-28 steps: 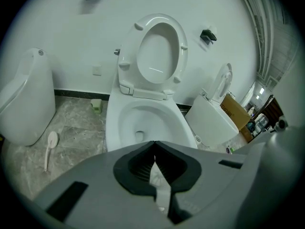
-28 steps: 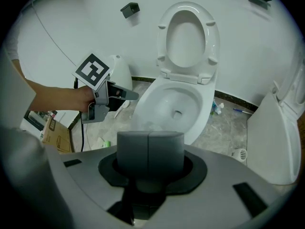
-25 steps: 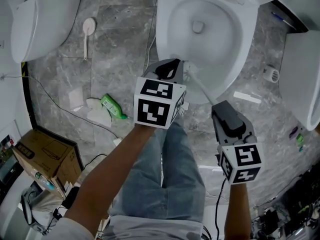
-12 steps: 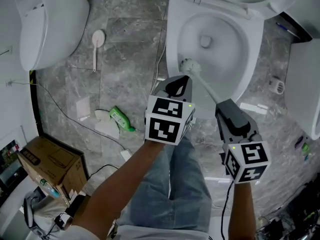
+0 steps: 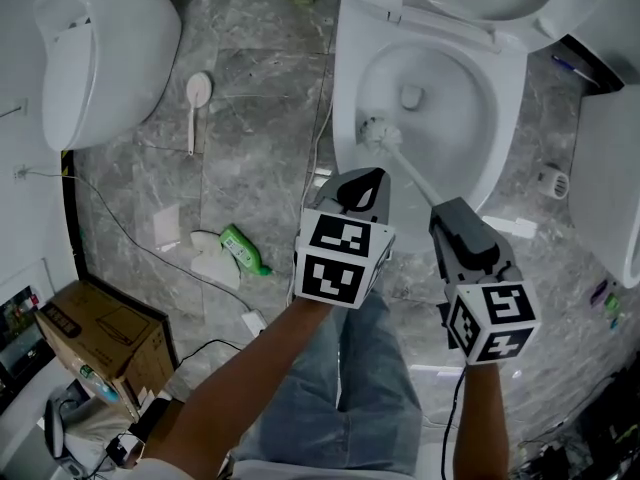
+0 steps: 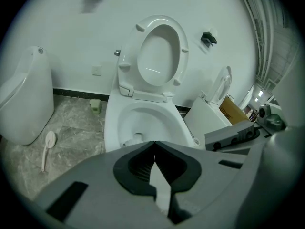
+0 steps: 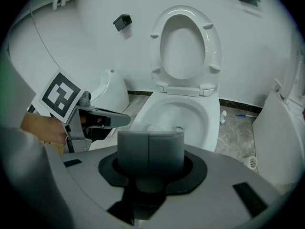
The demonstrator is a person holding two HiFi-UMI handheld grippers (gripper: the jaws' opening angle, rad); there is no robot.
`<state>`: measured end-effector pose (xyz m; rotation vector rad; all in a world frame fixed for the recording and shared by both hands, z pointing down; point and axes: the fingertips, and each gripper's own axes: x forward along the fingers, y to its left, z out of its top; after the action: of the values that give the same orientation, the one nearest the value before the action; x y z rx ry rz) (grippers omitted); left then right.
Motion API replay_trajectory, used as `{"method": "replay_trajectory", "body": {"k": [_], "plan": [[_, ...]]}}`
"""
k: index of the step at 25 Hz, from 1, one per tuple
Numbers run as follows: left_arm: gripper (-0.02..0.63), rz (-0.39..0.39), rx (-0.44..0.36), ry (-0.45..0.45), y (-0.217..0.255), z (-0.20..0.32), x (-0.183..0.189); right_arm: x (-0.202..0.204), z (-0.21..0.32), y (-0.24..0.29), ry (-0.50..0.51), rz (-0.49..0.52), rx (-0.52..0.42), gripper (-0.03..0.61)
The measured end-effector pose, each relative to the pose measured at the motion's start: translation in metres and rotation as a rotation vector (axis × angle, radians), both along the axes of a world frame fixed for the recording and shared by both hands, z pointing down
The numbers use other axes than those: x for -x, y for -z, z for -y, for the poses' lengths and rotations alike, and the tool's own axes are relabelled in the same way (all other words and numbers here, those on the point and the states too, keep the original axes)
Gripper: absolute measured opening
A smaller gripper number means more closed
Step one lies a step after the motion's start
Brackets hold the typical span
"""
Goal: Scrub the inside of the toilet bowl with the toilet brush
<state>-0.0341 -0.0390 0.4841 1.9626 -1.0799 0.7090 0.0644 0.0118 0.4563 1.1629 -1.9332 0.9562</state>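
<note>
Standing over the toilet bowl (image 5: 468, 80), the person holds a claw in each hand, both aimed down at the near rim. The right claw (image 5: 440, 211) is clamped on the handle end of the toilet brush (image 5: 377, 131). From there the thin white handle slants up and to the left into the bowl. In the right gripper view that claw (image 7: 149, 138) shows its two grey tips pressed tightly together, and they hide the handle behind them.

The bristle head sits inside the bowl, low on the left wall just under the rim and well to the left of the drain opening (image 5: 411, 96). The seat (image 6: 160, 55) is raised upright against the white wall.

The left claw (image 5: 362, 178) hovers just beside the handle, over the front left edge of the bowl. In its own view the left claw (image 6: 155, 143) has its tips meeting, with nothing that I can make out between them.

On the grey marble floor (image 5: 255, 98) to the left lie a small white long-handled scrubber (image 5: 196, 96) and a green bottle (image 5: 245, 249) on its side next to some white scraps. A white urinal-like fixture (image 5: 100, 43) stands at the far left. A cardboard box (image 5: 100, 333) sits nearer to the person's jeans leg (image 5: 355, 398).
</note>
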Motion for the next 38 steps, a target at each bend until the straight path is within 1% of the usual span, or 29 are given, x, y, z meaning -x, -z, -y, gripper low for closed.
{"method": "replay_trajectory", "body": {"k": [5,10,15,24,28,35,38], "plan": [[0.006,-0.008,-0.011,0.005,-0.001,0.002,-0.006,-0.015,0.007,-0.004,-0.045,-0.024,-0.048,0.152],[0.006,-0.017,-0.001,0.009,-0.010,-0.001,-0.005,-0.007,0.006,-0.020,-0.055,-0.049,-0.055,0.152],[0.006,-0.022,-0.001,0.002,-0.012,-0.005,-0.003,0.005,0.007,-0.033,-0.082,-0.045,-0.060,0.152],[0.006,-0.035,0.010,-0.005,-0.016,-0.004,-0.011,0.008,0.025,-0.054,-0.132,-0.033,-0.065,0.152],[0.006,-0.040,0.017,-0.008,-0.019,-0.003,-0.014,0.006,0.039,-0.063,-0.185,-0.013,-0.069,0.152],[0.006,-0.037,0.023,-0.016,-0.024,0.006,-0.014,0.000,0.067,-0.069,-0.205,-0.023,-0.086,0.152],[0.006,-0.037,0.028,-0.018,-0.027,0.009,-0.014,-0.006,0.076,-0.071,-0.244,-0.002,-0.083,0.152]]}}
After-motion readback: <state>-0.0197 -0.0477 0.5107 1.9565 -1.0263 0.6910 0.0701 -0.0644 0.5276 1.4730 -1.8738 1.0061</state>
